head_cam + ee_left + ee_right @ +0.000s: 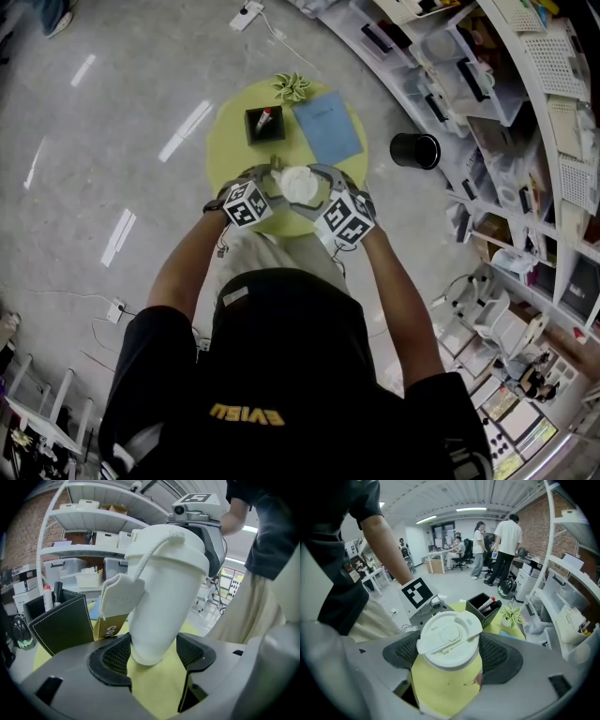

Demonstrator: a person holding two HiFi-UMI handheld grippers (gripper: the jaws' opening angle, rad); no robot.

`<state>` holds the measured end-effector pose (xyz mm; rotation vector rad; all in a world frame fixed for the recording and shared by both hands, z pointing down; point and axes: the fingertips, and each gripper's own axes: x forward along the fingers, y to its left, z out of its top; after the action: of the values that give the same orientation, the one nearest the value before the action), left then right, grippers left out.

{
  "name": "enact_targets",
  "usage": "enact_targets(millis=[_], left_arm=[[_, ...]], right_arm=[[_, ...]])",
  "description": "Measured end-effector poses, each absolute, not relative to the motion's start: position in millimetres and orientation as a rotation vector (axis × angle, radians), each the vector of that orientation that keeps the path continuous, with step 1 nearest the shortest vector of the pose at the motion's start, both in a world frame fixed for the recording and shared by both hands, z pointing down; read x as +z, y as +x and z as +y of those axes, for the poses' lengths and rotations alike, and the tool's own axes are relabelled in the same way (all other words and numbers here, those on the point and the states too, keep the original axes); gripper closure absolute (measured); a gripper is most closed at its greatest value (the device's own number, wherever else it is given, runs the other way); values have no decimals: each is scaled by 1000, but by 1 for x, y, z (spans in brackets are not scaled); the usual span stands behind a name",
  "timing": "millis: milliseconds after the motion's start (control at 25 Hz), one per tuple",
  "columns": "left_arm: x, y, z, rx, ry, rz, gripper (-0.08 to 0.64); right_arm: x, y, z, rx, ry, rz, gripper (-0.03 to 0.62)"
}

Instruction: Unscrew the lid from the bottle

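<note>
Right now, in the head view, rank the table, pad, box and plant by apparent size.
1. Table, by far the largest.
2. Pad.
3. Box and plant: these look about alike, the plant wider and the box deeper, so no firm order between them.

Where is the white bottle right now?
Head view, middle: the bottle is at the yellow table's near edge, between the left gripper and right gripper, before the black pen box.

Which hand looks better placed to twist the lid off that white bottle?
Right. The right gripper has its pads on both sides of the lid, ready to turn it. The left gripper grips the bottle low on its body, so it probably suits steadying.
</note>
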<state>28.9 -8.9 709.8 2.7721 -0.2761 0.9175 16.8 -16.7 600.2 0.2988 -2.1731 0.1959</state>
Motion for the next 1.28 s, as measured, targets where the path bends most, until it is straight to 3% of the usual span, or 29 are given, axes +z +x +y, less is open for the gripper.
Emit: enact_targets(millis=[480,600,1080,1120,1160,1280], left_arm=[[709,28,-7,926,2760,-289,239],[710,28,-6,924,2755,-294,239],[709,28,-8,933,2751,-287,240],[709,28,-8,933,2751,-287,240],[709,28,-8,933,2750,-288,241],[710,27,-8,932,2748,-285,241]], right_arm=[[598,18,-15,239,322,-2156,197],[594,22,-16,336,451,-2131,156],[593,20,-31,575,1033,-2042,150],[595,17,-31,542,1032,-2033,152],[595,16,-31,506,1031,-2024,195],[595,15,-32,471,1028,-2016,207]])
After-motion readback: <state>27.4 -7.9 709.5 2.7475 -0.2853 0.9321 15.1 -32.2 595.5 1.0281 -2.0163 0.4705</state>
